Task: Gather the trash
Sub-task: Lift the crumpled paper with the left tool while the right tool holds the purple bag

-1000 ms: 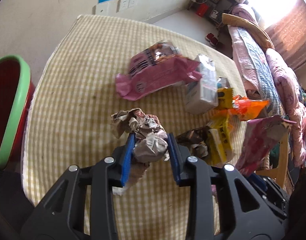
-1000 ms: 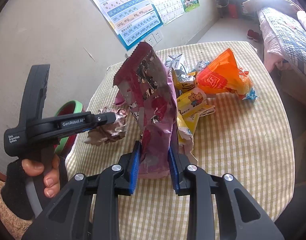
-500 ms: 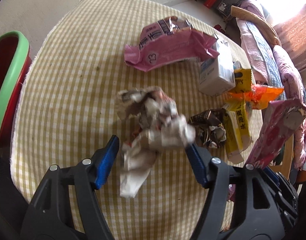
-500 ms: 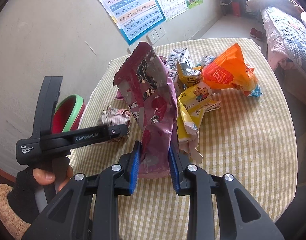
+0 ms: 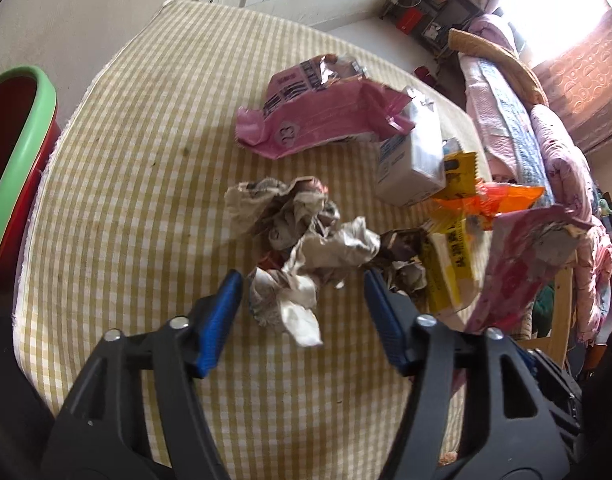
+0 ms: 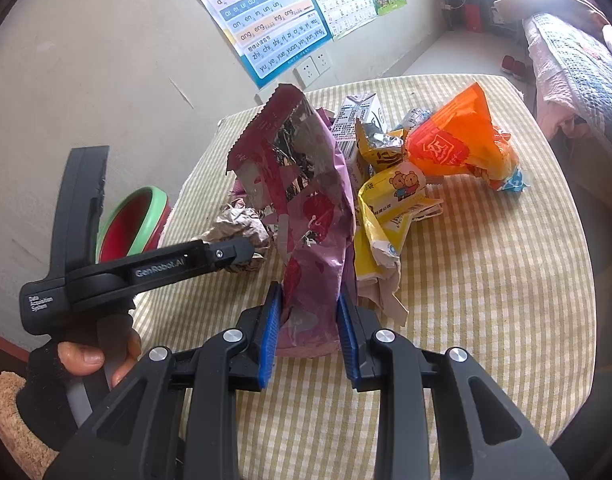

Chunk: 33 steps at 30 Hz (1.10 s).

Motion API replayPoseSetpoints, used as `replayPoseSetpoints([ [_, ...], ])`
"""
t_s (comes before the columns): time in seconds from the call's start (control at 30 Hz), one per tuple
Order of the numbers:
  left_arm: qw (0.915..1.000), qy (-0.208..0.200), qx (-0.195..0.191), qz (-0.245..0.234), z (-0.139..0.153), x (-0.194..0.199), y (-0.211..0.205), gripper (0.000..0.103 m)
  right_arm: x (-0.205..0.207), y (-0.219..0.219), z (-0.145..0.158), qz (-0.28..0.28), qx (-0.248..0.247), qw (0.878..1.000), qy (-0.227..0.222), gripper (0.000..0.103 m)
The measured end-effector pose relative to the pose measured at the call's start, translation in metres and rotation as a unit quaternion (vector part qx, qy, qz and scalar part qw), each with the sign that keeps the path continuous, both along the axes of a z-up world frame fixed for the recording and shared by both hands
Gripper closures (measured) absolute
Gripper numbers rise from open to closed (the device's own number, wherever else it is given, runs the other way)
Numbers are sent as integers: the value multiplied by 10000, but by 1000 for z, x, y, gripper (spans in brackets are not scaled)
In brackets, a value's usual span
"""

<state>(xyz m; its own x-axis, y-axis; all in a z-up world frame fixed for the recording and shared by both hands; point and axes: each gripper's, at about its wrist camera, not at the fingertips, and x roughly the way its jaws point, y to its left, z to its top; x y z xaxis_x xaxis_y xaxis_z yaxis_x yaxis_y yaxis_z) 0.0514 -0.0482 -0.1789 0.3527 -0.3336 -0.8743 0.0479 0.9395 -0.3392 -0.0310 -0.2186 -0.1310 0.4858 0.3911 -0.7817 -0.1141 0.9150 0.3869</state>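
Note:
My left gripper [image 5: 302,284] is open, its blue pads either side of the near end of a crumpled grey-brown paper wad [image 5: 298,236] that lies on the checked tablecloth [image 5: 138,168]. My right gripper [image 6: 309,300] is shut on a torn purple foil snack bag [image 6: 306,200] and holds it upright above the table; this bag also shows in the left wrist view [image 5: 522,264]. The left gripper appears in the right wrist view [image 6: 242,254] over the wad [image 6: 242,230]. A red bin with a green rim [image 5: 22,152] stands left of the table.
More trash lies on the table: a pink wrapper [image 5: 326,120], a milk carton [image 5: 414,156], yellow wrappers [image 6: 390,208] and an orange bag [image 6: 458,140]. A bed [image 5: 546,128] runs along the right side. The wall with posters [image 6: 274,20] is behind the table.
My left gripper was shut on the paper wad a second ago; it has opened and the wad now lies loose on the cloth. The right gripper keeps its hold on the purple bag.

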Motion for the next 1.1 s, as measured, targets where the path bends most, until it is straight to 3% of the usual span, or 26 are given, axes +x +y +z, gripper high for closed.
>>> replayPoseSetpoints([
  [0.17, 9995, 40, 303, -106, -4, 8, -15, 31, 0, 0, -1, 4, -10, 10000, 20, 76],
  [0.23, 9991, 122, 342, -225, -10, 9, -19, 45, 0, 0, -1, 2, -15, 10000, 21, 76],
  [0.27, 9986, 161, 405, -285, -13, 9, -22, 57, 0, 0, -1, -3, -16, 10000, 17, 76],
  [0.43, 9991, 11, 336, -266, -7, 5, -15, 71, -1, 0, -1, -45, -8, 10000, 19, 76],
  [0.47, 9993, -32, 313, -219, -3, 3, -11, 80, -1, 0, -1, -38, -11, 10000, 14, 76],
  [0.7, 9981, -560, 264, -40, 35, -9, 7, 80, -3, 5, 3, 45, -46, 10000, -49, 76],
  [0.87, 9933, -1069, 437, -75, 66, -26, 16, 80, -2, 10, 6, 122, -100, 9998, -85, 76],
  [1.1, 9883, -1398, 613, 68, 90, -34, 25, 80, -1, 19, 10, 268, -202, 9994, -122, 76],
])
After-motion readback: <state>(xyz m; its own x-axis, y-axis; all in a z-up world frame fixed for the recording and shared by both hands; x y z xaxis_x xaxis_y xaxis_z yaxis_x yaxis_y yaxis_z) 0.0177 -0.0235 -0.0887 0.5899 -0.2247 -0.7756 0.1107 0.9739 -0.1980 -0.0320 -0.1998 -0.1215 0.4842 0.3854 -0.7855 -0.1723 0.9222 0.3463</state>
